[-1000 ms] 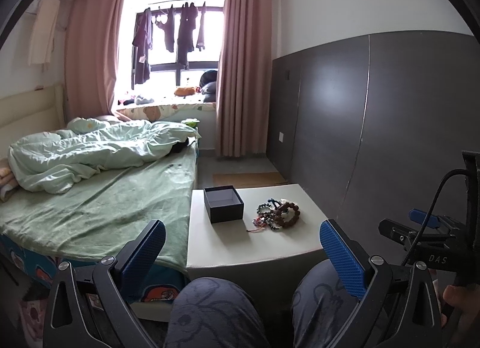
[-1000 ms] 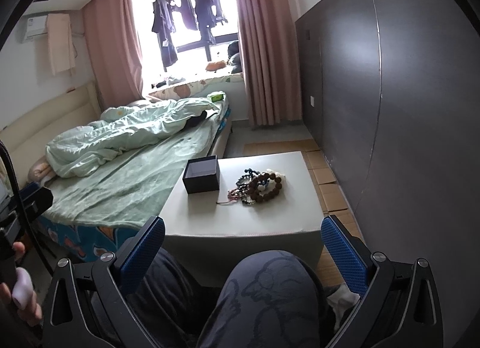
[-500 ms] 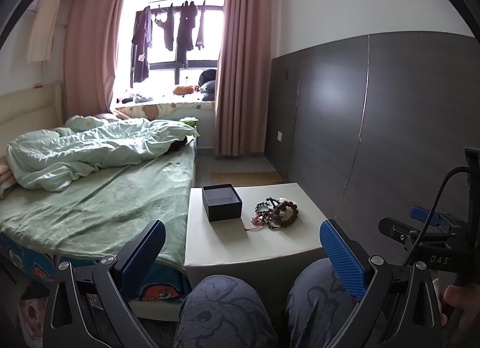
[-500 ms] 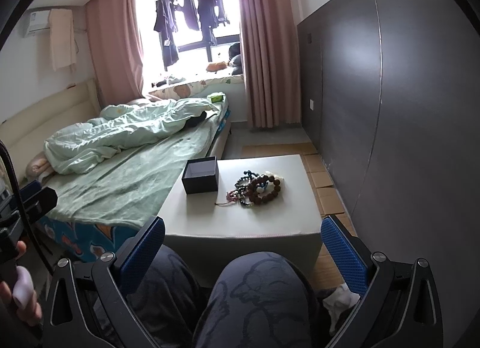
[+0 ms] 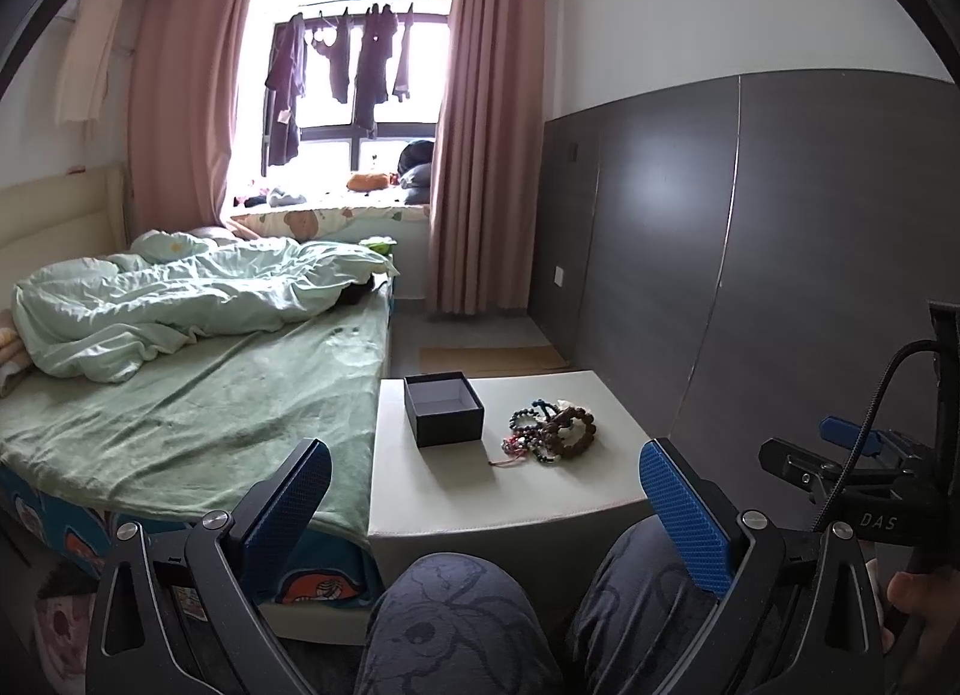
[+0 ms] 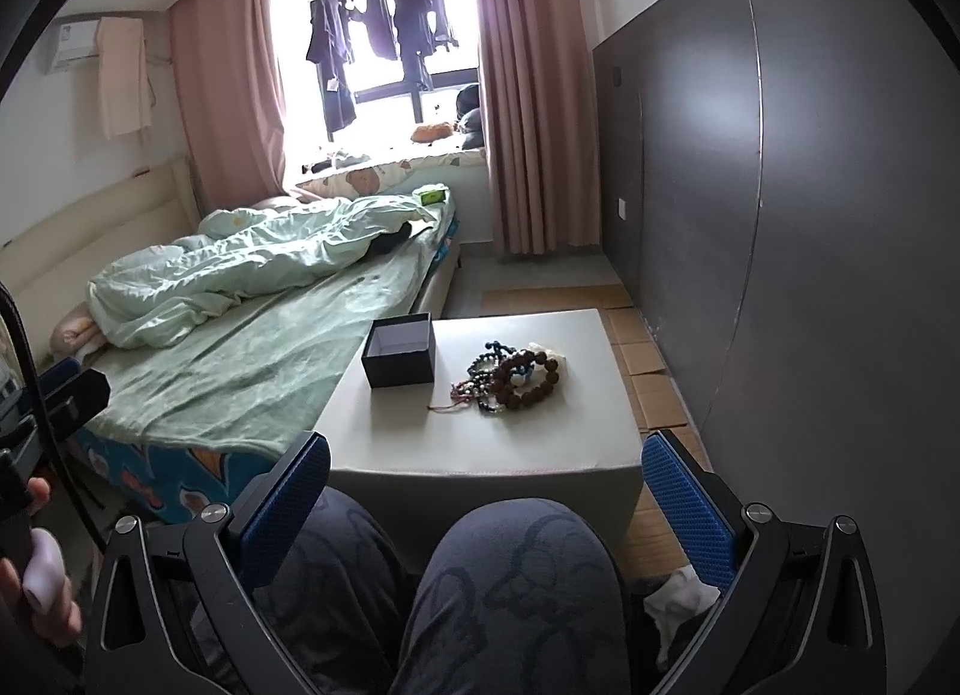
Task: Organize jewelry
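A heap of bead bracelets lies on a low white table. Left of the heap stands an open black box, pale inside and with nothing in it. My left gripper is open and held above the person's knees, well short of the table. My right gripper is also open, empty, and near the table's front edge. The right gripper's body shows at the right edge of the left wrist view.
A bed with green sheet and rumpled duvet runs along the table's left side. A dark panelled wall stands on the right. The person's knees fill the foreground. Cardboard sheets cover the floor beside the table.
Both cameras have eased slightly toward the table and tilted a little; the box and beads sit a bit lower in the views. Both grippers stay open.
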